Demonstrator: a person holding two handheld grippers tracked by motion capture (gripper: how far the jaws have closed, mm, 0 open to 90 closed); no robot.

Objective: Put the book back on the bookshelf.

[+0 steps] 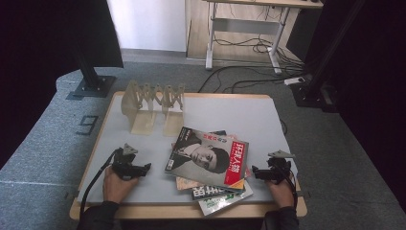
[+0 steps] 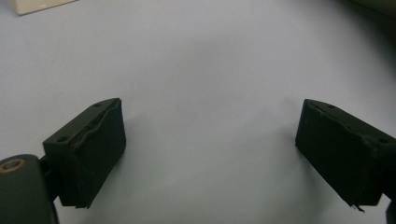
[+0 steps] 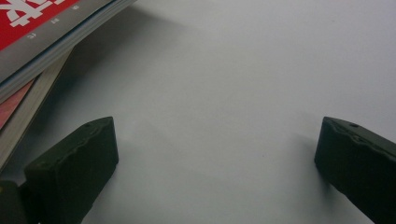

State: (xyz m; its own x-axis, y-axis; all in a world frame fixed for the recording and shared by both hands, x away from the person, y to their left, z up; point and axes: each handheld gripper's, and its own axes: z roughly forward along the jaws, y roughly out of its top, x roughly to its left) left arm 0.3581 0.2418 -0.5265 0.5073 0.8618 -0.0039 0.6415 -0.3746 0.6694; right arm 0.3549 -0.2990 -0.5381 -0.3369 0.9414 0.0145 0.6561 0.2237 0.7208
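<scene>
Stack of magazines lying near the front edge of the table, right of centre, fanned and askew, lowest one jutting over the front edge. Top magazine face up, grey cover with a portrait and a red strip down its right side. Left gripper held low over the table near the front-left corner, pointing toward the stack, well apart from it; jaws spread wide in the left gripper view, bare grey surface between them, grasping nothing. Right gripper near the front-right corner, just beside the stack's right side, not touching; jaws likewise released in the right gripper view, nothing between them, magazine edges and red cover at upper left. Beige folding rack upright at the back edge, left of centre, well apart from the stack.
</scene>
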